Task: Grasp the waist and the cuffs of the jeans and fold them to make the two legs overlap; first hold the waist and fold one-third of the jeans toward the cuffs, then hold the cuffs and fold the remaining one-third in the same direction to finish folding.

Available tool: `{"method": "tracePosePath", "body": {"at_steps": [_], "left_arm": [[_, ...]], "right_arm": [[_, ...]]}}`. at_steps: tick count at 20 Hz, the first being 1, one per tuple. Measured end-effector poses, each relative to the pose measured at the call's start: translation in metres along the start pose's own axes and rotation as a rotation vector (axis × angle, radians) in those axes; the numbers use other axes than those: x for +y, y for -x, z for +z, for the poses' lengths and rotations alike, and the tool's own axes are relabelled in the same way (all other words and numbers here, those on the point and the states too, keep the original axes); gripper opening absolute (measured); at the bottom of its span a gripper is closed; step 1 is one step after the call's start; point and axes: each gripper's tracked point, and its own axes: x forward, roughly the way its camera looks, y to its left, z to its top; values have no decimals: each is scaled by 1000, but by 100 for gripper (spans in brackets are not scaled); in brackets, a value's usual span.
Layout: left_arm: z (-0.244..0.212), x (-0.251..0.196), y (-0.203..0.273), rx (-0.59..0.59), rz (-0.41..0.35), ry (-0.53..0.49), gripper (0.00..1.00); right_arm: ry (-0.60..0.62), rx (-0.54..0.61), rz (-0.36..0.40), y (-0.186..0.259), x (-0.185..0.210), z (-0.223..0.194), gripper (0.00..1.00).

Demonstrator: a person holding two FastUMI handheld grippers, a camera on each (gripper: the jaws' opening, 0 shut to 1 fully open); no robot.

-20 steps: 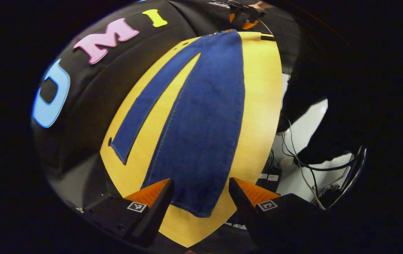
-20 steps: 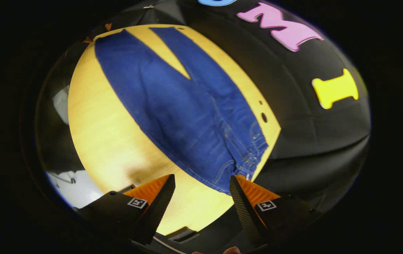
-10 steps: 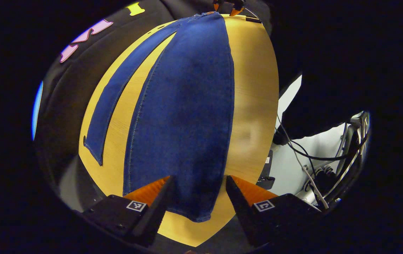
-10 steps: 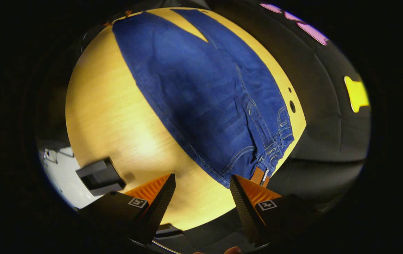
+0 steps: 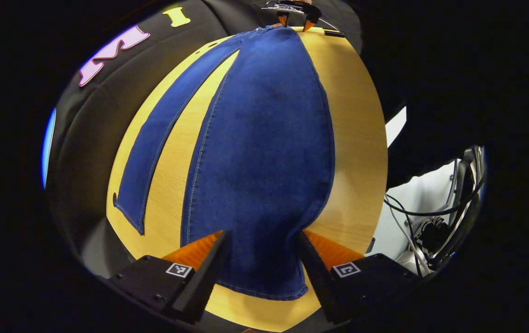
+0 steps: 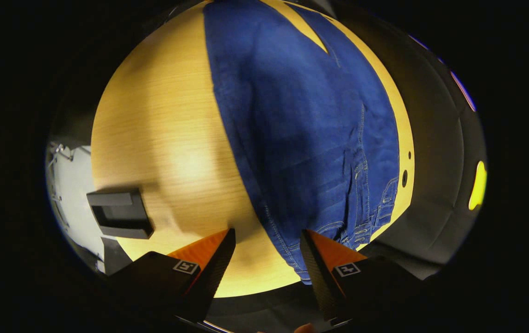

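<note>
Left gripper view: the jeans (image 5: 264, 152) lie flat on the counter (image 5: 357, 152), running from bottom centre to the top of the frame. The left gripper (image 5: 259, 240) has its jaws wide, straddling the near leg's cuff (image 5: 264, 286), likely to pinch it. At top centre the right gripper (image 5: 294, 19) sits by the waist.

Right gripper view: the right gripper (image 6: 266, 238), jaws wide, frames the waist (image 6: 338, 231) at lower right, ready to grip for the leg-over-leg fold.

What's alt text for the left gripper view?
The left gripper, open, straddles the cuff end of one leg of blue jeans spread flat on a wooden table. The other leg lies apart to the left; the right gripper is at the far waist.
</note>
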Motion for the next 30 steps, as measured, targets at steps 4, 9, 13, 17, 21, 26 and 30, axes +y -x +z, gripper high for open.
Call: {"method": "tracePosePath", "body": {"at_steps": [4,9,13,17,21,26,30], "left_arm": [[5,4,-1,11,-58,-42,95],[5,-11,-1,36,-160,65,88],[10,-19,4,45,-189,197,55],[14,-21,-1,78,-156,293,11],[24,-24,11,37,-214,427,8],[49,-4,16,-69,-202,633,8],[76,20,26,-144,-188,770,8]], "right_arm": [[-85,11,53,-15,-22,14,90],[-250,67,207,-19,-12,12,76],[-439,88,168,-22,-24,14,36],[-680,79,200,-21,-26,18,13],[-959,-48,240,13,-53,32,13],[-1400,-281,257,56,-121,49,13],[-1598,-404,247,70,-165,52,12]]}}
